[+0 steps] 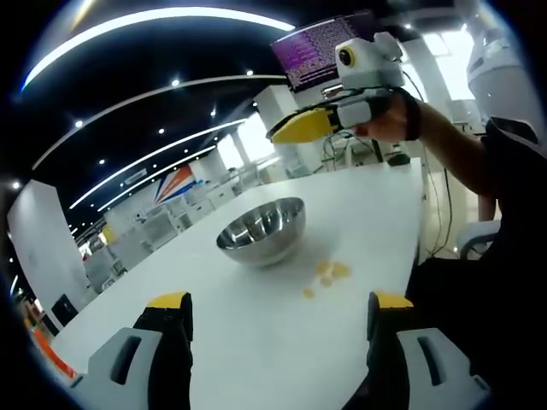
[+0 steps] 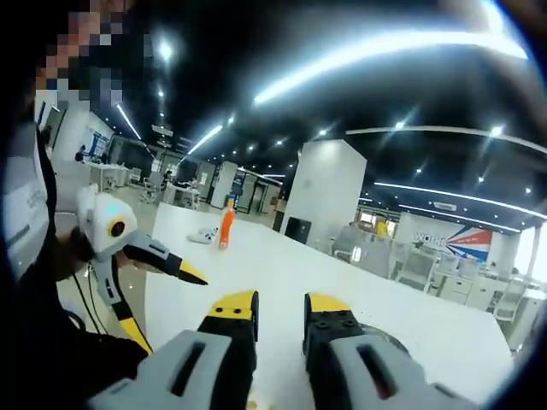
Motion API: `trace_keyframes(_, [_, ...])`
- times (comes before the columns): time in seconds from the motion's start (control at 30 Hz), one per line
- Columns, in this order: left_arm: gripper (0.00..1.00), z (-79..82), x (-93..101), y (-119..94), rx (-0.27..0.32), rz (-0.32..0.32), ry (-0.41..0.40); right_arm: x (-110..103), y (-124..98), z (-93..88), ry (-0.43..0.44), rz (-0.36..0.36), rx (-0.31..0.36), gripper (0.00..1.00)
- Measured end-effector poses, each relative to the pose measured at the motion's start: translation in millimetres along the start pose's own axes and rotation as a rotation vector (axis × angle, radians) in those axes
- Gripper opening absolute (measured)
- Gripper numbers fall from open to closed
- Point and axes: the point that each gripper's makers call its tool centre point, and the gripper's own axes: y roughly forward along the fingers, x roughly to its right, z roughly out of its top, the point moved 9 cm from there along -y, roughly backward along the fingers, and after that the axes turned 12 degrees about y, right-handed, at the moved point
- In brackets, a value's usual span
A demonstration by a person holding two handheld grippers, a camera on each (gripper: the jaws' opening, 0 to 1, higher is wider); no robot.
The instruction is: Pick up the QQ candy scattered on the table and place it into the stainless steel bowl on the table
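left gripper view: steel bowl [image 1: 262, 231] beside scattered candy [image 1: 328, 275] on white table [image 1: 367, 205]

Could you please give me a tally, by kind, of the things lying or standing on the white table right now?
Stainless steel bowl: 1
Cluster of yellow QQ candy beside the bowl: 1 cluster; the separate pieces are too small to count
Orange bottle, upright at the far end of the table: 1
Small white item next to the bottle: 1, too blurred to identify
Total: 4 entries
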Motion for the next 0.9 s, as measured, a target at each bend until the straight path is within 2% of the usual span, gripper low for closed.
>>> trace_keyframes(0.23, [0.85, -0.6, 0.6, 1, 0.003, -0.004, -0.002, 3, 4, -32.1, 0.032, -0.012, -0.072, 0.2])
trace_keyframes(0.37, [0.84, -2.3, 0.0, 3, 0.015, -0.021, -0.031, 3, 8, -49.9, 0.052, -0.01, -0.116, 0.2])
trace_keyframes(0.7, [0.84, -2.7, -0.1, 10, 0.01, -0.027, -0.023, 8, 14, -93.6, 0.129, -0.013, -0.198, 0.2])
trace_keyframes(0.9, [0.84, -3.6, -0.2, 12, 0.004, -0.03, -0.024, 6, 15, -114.4, 0.133, -0.01, -0.249, 0.2])
